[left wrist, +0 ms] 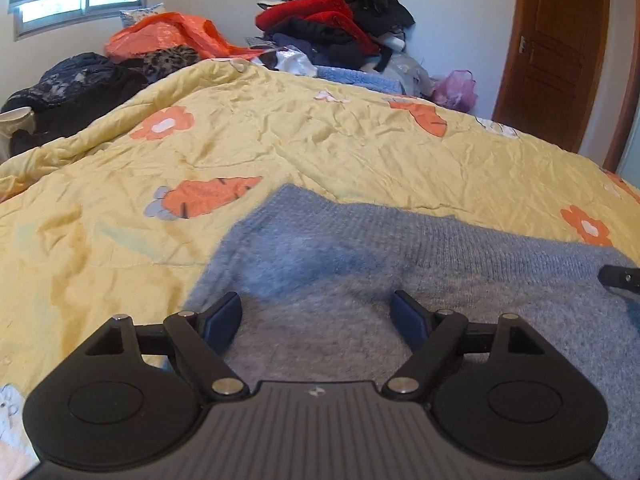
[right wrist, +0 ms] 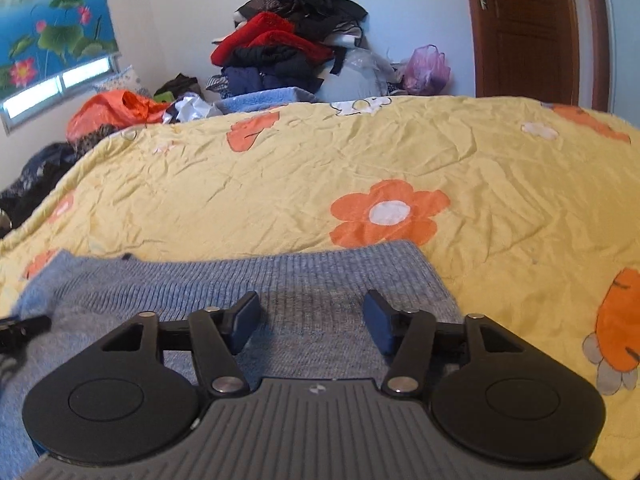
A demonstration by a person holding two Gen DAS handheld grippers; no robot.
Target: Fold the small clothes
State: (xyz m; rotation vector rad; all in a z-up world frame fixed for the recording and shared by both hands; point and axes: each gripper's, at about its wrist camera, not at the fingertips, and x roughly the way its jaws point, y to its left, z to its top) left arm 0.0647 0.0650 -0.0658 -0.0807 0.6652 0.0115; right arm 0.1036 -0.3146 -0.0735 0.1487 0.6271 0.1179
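Observation:
A fuzzy blue-grey knit sweater (left wrist: pixel 360 248) lies flat on the yellow flowered quilt (left wrist: pixel 280 140). My left gripper (left wrist: pixel 318 310) hovers over the sweater's left part, jaws wide apart, nothing between the pads. In the right wrist view the same sweater (right wrist: pixel 280 276) shows its ribbed edge toward the far side. My right gripper (right wrist: pixel 312 316) stands open above that right part, also holding nothing. The tip of the right gripper (left wrist: pixel 618 276) peeks in at the left view's right edge; the left gripper's tip (right wrist: pixel 24 328) shows at the right view's left edge.
A tall heap of red, black and dark clothes (left wrist: pixel 336 16) stands against the far wall behind the bed. An orange bag (left wrist: pixel 160 36) and dark garments (left wrist: pixel 72 84) lie at the far left. A pink plastic bag (right wrist: pixel 426 66) and a wooden door (right wrist: pixel 528 28) are at the far right.

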